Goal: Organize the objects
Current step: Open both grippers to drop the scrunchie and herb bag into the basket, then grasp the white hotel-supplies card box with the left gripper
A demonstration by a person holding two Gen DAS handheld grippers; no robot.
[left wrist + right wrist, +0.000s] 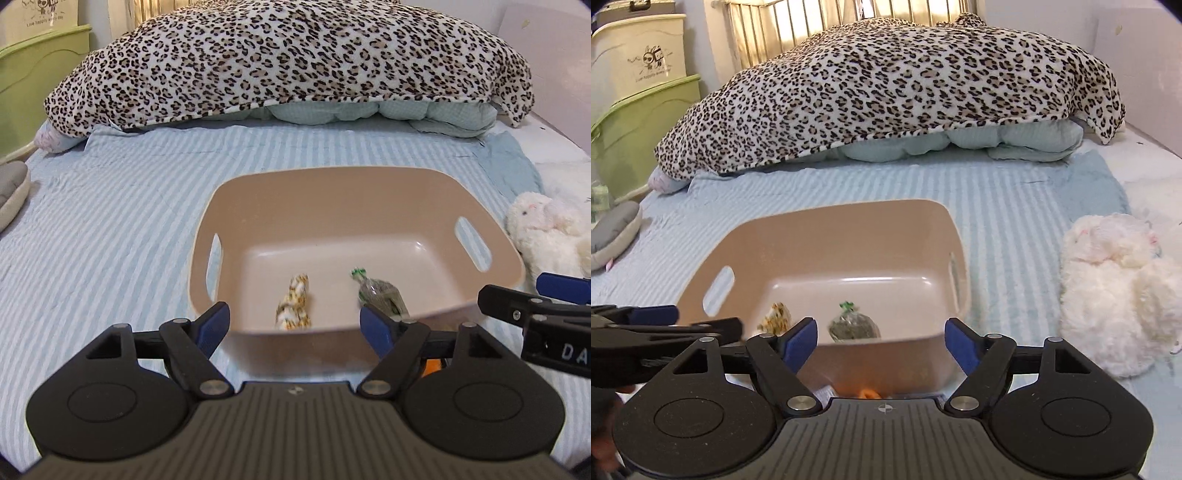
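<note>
Blue-padded fingers of the left gripper [295, 325] stand spread wide with nothing between them, poised at the near rim of a beige basket [369, 206] on the striped bedsheet [110, 229]. Inside the basket lie two wrapped candies, apart from each other: a yellow-patterned candy [293, 302] left of centre and a green-tied clear packet [380, 291] to its right. A white plush toy [546, 236] sits just beside the basket's right wall.

From the right wrist, the right gripper [881, 345] is likewise splayed and empty, just over the basket's [849, 229] near edge. Both items show on its floor: the yellow-patterned candy [775, 317] and the green-tied clear packet [853, 325]. The plush toy [1115, 291] lies to the right, off the basket, with a leopard-print blanket [886, 92] beyond.
</note>
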